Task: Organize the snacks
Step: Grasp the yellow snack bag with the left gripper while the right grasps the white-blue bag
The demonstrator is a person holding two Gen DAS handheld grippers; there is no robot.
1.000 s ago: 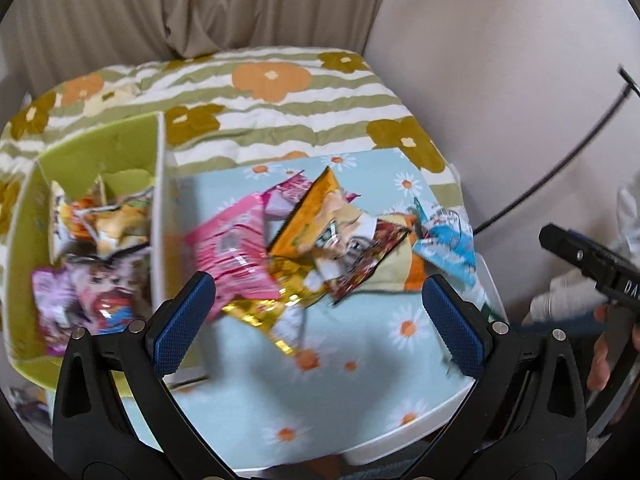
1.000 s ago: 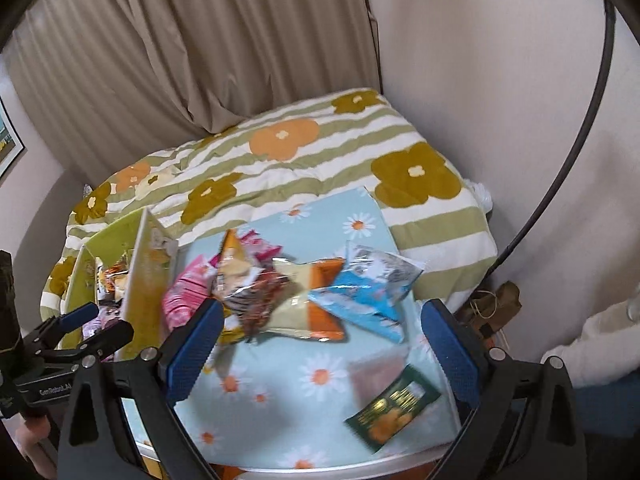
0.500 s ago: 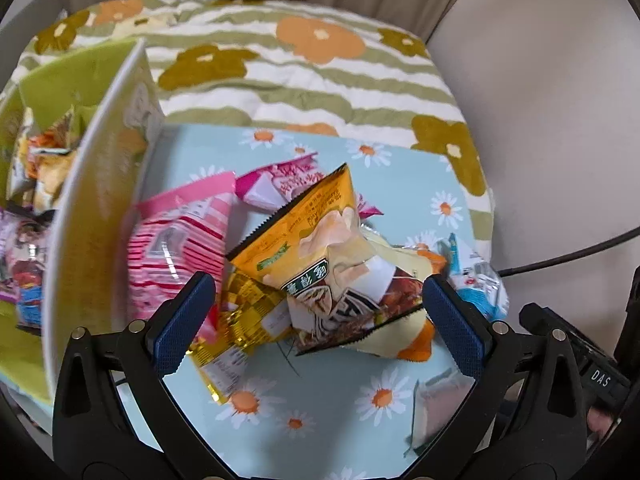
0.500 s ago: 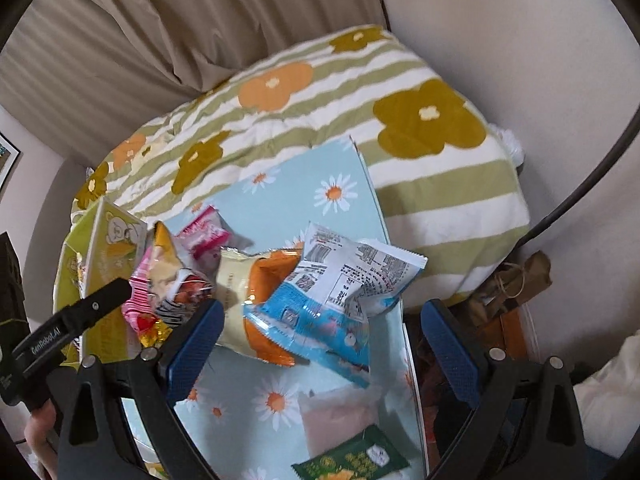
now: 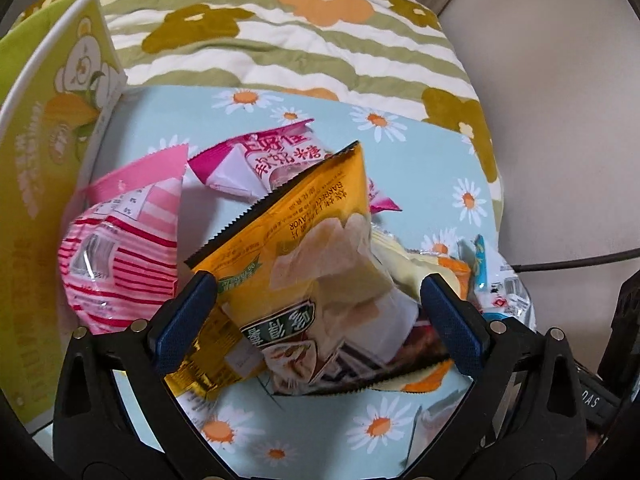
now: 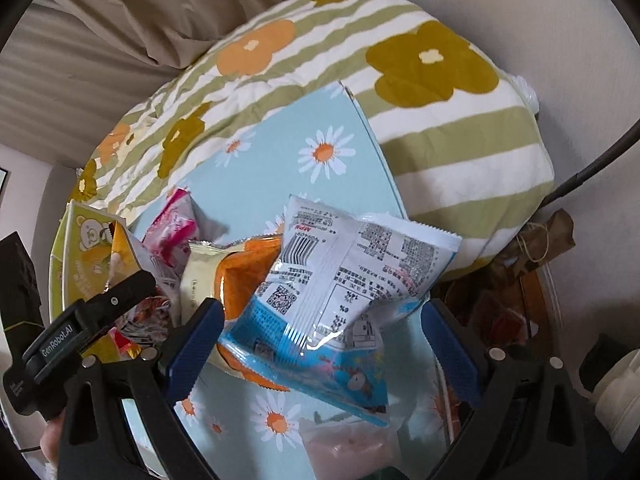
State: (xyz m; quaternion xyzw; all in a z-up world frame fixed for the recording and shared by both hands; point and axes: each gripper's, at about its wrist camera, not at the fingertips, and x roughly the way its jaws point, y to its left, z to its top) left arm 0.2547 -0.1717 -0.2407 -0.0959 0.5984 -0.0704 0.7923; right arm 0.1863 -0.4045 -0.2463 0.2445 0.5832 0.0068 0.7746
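Note:
A pile of snack packets lies on a blue daisy-print table point(image 5: 280, 432). My left gripper point(image 5: 318, 292) is open, its fingers on either side of an orange chip bag point(image 5: 304, 248). A pink striped packet point(image 5: 120, 256), a magenta packet point(image 5: 264, 160) and a gold packet point(image 5: 212, 364) lie beside it. My right gripper point(image 6: 320, 316) is open around a blue and white packet point(image 6: 336, 292) that lies on a cream and orange bag point(image 6: 224, 276). The left gripper also shows in the right wrist view point(image 6: 92, 320).
A green and white snack box point(image 5: 44, 160) stands at the table's left edge; it also shows in the right wrist view point(image 6: 80, 256). A striped flower quilt point(image 5: 280, 40) lies behind the table. A pale pink packet point(image 6: 344, 448) lies near the table's front. A black cable point(image 5: 580, 262) runs at right.
Both grippers have moved down and closer to the pile. The left now straddles the orange chip bag and the right straddles the blue and white packet. Both stay open.

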